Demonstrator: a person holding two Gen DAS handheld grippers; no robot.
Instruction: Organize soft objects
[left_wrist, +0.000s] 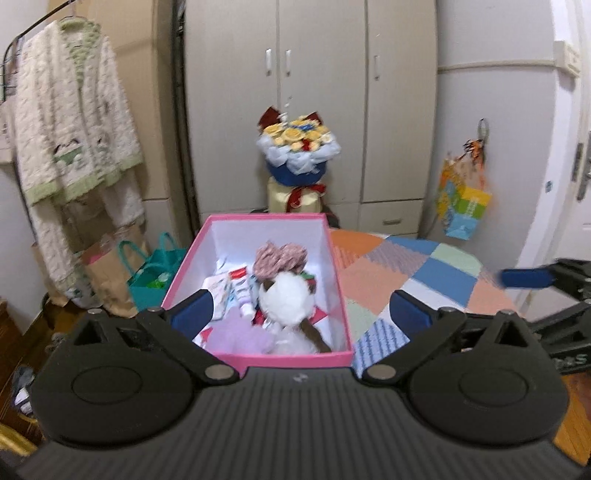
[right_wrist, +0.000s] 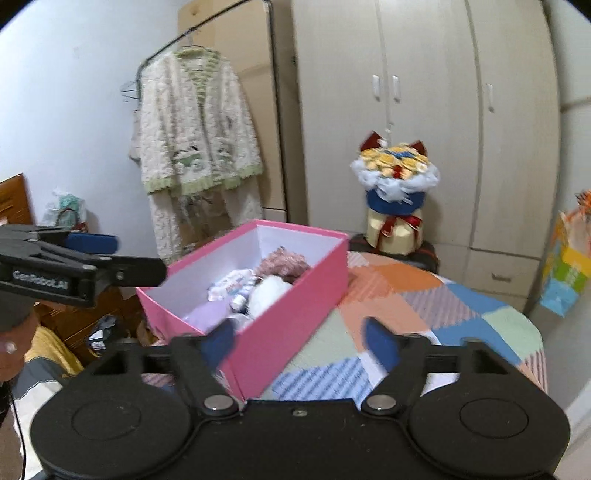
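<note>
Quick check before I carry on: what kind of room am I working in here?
Most likely a bedroom in a home. A tall wardrobe fills the back wall, a fleecy robe hangs on a clothes rail, and the pink box of soft toys sits on a patchwork cover that looks like a bed.

A pink box (left_wrist: 258, 360) with a white inside stands open at the left edge of a patchwork-covered table (left_wrist: 424, 273). Inside it, a white fluffy plush (left_wrist: 286, 299) lies near the middle, a dusty-pink plush (left_wrist: 280, 258) sits behind it toward the far wall, and a lilac soft piece (left_wrist: 240, 338) rests in the near left corner. Small tubes and packets (left_wrist: 236, 286) lie along the box's left wall, beside the plushes
</note>
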